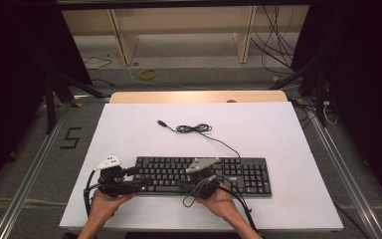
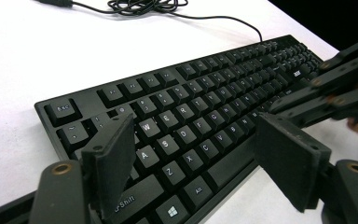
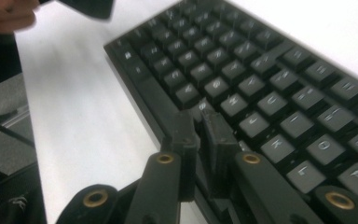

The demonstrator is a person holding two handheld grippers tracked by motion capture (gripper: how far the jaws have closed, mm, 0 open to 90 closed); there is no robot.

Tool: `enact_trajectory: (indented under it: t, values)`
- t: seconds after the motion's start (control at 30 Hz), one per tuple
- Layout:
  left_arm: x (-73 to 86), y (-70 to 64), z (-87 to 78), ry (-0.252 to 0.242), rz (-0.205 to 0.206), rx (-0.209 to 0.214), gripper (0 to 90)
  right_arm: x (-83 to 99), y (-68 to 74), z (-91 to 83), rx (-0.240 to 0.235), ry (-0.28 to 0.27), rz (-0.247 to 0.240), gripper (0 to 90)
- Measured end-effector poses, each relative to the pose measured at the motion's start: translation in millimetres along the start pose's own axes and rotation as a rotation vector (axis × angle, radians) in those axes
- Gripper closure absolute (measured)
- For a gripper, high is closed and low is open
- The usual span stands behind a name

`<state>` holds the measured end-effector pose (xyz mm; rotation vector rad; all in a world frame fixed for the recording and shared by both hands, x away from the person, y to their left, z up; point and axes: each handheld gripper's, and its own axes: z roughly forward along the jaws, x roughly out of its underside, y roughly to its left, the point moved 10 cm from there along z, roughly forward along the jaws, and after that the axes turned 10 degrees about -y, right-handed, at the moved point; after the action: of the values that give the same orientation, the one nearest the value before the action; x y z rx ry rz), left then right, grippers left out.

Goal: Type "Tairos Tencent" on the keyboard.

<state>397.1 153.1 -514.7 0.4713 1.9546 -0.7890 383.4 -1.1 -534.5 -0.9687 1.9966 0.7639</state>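
A black keyboard (image 1: 201, 175) lies on the white table (image 1: 258, 129), near its front edge. Its thin cable (image 1: 194, 128) runs back to a loose coil and a USB plug. My left gripper (image 1: 138, 182) is at the keyboard's left front corner. In the left gripper view it (image 2: 193, 140) stands open, with its pads (image 2: 109, 158) either side of the lower-left keys. My right gripper (image 1: 186, 185) points left along the keyboard's front edge. In the right gripper view it (image 3: 198, 119) is shut with nothing held, its tips over the bottom key row (image 3: 242, 107).
White tabletop lies open behind and to the right of the keyboard. A wooden board (image 1: 199, 96) edges the table's far side. Metal rails (image 1: 27, 174) run down both sides, and black stands and loose cables are on the floor beyond.
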Motion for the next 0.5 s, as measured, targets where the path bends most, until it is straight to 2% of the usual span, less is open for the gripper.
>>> enact_trajectory:
  t: [0.13, 0.5]
  values:
    - [0.4, -0.4, -0.1, 0.004, 0.004, 0.001, 28.7, -7.1, -0.2, -5.2, 0.000, -0.023, -0.002, 80.1]
    - [0.7, 1.1, -0.6, 0.009, 0.004, -0.006, 28.6, -12.7, -9.3, -12.5, 0.009, -0.050, 0.031, 57.1]
